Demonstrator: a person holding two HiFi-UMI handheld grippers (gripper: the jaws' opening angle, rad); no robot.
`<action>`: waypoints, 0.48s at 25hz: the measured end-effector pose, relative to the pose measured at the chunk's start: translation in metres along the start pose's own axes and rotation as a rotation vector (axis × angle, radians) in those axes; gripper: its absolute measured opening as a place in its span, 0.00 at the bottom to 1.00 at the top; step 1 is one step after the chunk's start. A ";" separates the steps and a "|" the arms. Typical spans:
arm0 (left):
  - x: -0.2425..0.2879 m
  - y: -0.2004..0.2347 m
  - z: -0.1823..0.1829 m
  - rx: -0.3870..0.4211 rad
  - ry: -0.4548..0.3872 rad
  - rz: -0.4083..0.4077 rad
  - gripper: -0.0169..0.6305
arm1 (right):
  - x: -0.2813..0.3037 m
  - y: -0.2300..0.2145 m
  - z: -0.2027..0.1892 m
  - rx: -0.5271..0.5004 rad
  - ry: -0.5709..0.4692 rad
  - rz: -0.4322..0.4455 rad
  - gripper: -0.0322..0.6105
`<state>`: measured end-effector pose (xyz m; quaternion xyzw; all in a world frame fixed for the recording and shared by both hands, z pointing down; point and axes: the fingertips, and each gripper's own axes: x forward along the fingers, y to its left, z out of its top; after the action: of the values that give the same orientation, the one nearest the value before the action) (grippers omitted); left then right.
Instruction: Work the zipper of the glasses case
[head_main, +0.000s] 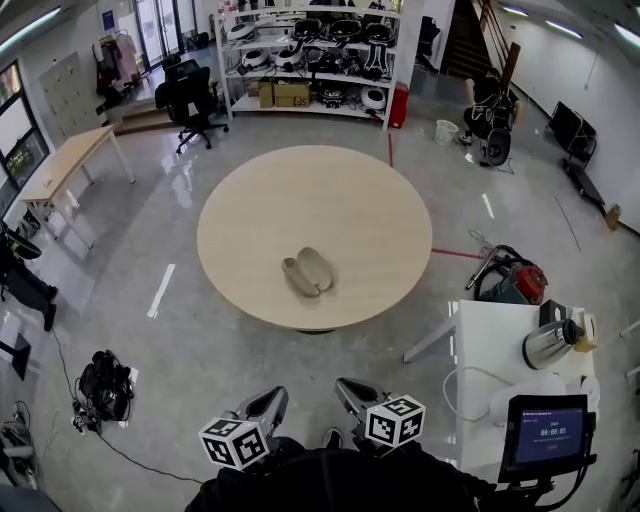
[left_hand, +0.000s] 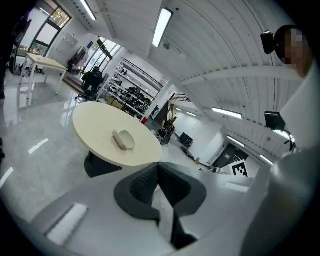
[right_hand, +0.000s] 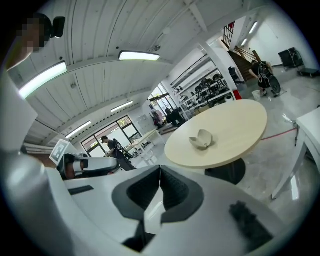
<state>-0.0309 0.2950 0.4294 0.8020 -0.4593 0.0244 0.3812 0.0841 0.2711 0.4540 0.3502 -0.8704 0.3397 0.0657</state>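
Ahead of both claws, well apart from them across open floor, the glasses case (head_main: 308, 272) lies on the round desk (head_main: 250, 210), towards the desk's near edge. From the head view the left claw (head_main: 272, 397) and the right claw (head_main: 347, 388) sit side by side low down, and the case falls roughly on the line between them, so neither hand looks clearly nearer. The case seems to lie open, two halves splayed next to each other. Its long axis runs on a slant, the near end swung towards the right claw's side. A tablet (head_main: 548, 432) off beyond the right claw shows lit digits, too small to read with any trust. The marker cubes carry only black-and-white squares.

Along the left gripper view, the left claw (left_hand: 157, 167) is clenched, its ribbed pads meeting with nothing between them. The case (left_hand: 123, 139) sits ahead and to the left of its tips, on the desk (left_hand: 95, 120), well out of reach.

Along the right gripper view, the right claw (right_hand: 160, 170) is likewise clenched on nothing. The case (right_hand: 201, 139) lies ahead and to the right of its tips, on the desk (right_hand: 240, 120), looking like an opened shell. No brand or label can be made out on it.

My judgement is that the coming move is an approach, since both claws must close that gap before the zipper can be touched.
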 end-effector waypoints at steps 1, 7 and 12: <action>0.005 0.001 0.003 0.001 0.003 -0.003 0.04 | 0.001 -0.005 0.003 0.006 -0.004 -0.007 0.06; 0.043 0.019 0.022 -0.019 0.038 -0.033 0.04 | 0.020 -0.035 0.018 0.047 -0.007 -0.060 0.06; 0.082 0.041 0.058 -0.002 0.071 -0.105 0.04 | 0.049 -0.059 0.045 0.069 -0.039 -0.140 0.06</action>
<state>-0.0328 0.1873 0.4441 0.8232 -0.4028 0.0325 0.3989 0.0920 0.1838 0.4692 0.4189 -0.8327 0.3571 0.0603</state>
